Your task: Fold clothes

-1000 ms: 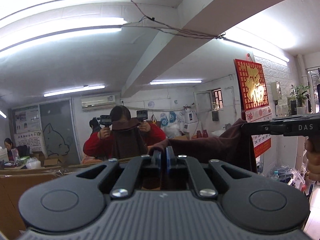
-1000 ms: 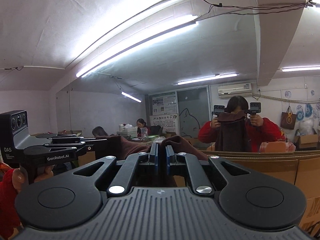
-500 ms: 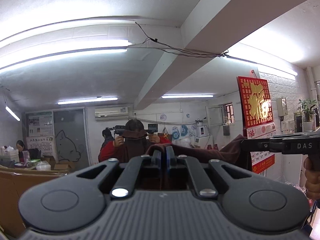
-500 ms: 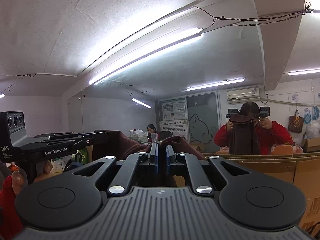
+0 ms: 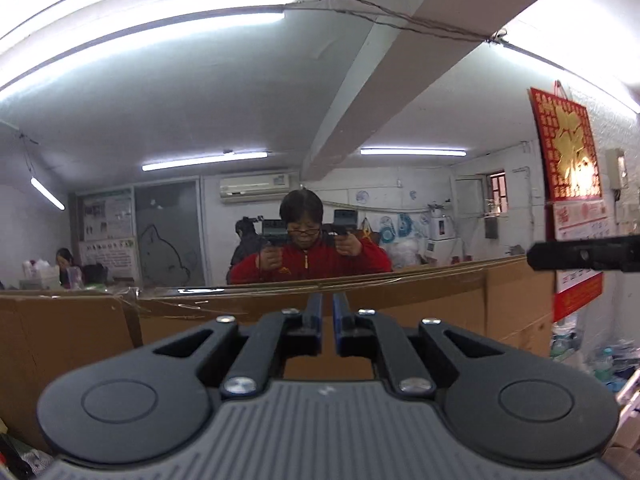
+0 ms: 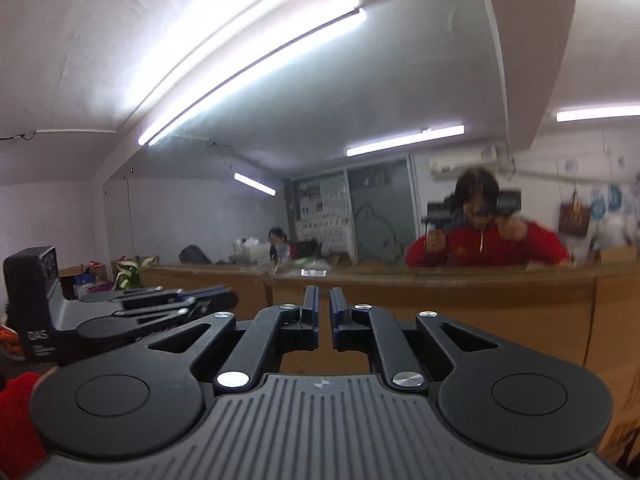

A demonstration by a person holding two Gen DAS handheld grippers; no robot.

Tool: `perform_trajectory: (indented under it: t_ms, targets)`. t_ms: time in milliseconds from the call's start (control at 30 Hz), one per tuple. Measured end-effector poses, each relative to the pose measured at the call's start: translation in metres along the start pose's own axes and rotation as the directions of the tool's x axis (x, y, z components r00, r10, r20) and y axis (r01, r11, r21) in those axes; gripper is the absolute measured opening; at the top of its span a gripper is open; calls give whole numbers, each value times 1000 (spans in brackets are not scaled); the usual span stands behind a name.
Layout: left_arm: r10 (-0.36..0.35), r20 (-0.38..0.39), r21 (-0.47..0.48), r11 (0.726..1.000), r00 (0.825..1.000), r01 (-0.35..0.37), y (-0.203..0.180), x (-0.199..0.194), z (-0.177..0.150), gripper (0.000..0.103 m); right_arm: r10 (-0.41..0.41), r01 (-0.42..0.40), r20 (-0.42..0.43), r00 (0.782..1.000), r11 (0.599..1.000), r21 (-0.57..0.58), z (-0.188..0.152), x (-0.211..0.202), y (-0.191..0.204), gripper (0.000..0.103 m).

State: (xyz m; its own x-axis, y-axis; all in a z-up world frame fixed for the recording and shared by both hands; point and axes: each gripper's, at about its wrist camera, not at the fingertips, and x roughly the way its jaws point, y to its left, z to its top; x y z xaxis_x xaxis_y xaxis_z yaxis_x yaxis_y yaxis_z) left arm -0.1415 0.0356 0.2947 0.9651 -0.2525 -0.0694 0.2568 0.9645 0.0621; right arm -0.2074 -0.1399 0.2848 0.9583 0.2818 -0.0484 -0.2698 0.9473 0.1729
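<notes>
The brown garment that a moment ago was bunched over both pairs of jaws and stretched between them no longer shows in either view, so where it lies now I cannot tell. Both views have also sunk, and a cardboard partition (image 5: pixel 440 292) that sat low before now stands right behind the fingertips.

The left gripper (image 5: pixel 327 300) points level at that partition. Its jaws are drawn almost together, with only a thin slit between the blue-edged pads, and nothing is visible in the slit. The right gripper (image 6: pixel 324 294) sits the same way, its jaws nearly pressed together with bare cardboard showing through the narrow gap. In the right wrist view the left gripper lies just beside it on the left, with a red sleeve (image 6: pixel 16 420) at the bottom-left corner. In the left wrist view the tip of the right gripper pokes in from the right edge.

Beyond the partition a person in a red jacket (image 5: pixel 308 258) holds up two handheld grippers, blurred in the right wrist view. Further back, another seated person (image 5: pixel 66 260) is at the left. A wall air conditioner (image 5: pixel 256 186) hangs above, and a red and gold wall calendar (image 5: pixel 568 152) is on the right wall.
</notes>
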Motion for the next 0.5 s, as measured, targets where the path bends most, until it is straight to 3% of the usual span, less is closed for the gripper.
perform_trajectory:
  t_ms: [100,167,200,300,333,367,400,433,467,500]
  targets:
    - [-8,-140,-17,1000,990,6,16,54,-73,7,-27,37,-151,988,997,65,-81,39,-35,17]
    - [-30,-254,-26,999,967,24,30,78,-131,4,-44,65,-325,945,996,54,-155,64,-54,18]
    - [-60,-325,-51,998,944,46,38,86,-162,4,-67,106,-414,908,992,72,-196,73,-66,19]
    - [-171,-497,-113,985,851,131,46,92,-248,3,-65,262,-640,766,940,218,-316,80,-109,23]
    - [-227,-553,-139,974,802,180,44,93,-275,3,-48,326,-693,719,904,277,-351,79,-124,23]
    - [-256,-593,-152,967,763,206,40,94,-293,4,-50,393,-723,689,864,315,-377,80,-136,24]
    - [-266,-636,-141,963,724,229,34,94,-312,4,-64,453,-739,671,824,340,-394,81,-144,28]
    - [-260,-668,-109,961,697,253,26,94,-328,11,-72,500,-753,654,788,359,-409,82,-151,33]
    - [-262,-697,-96,957,667,275,20,95,-343,18,-58,495,-761,647,791,360,-414,87,-150,36]
    - [-266,-725,-89,951,635,297,14,97,-356,39,-51,489,-766,640,796,356,-419,93,-148,39]
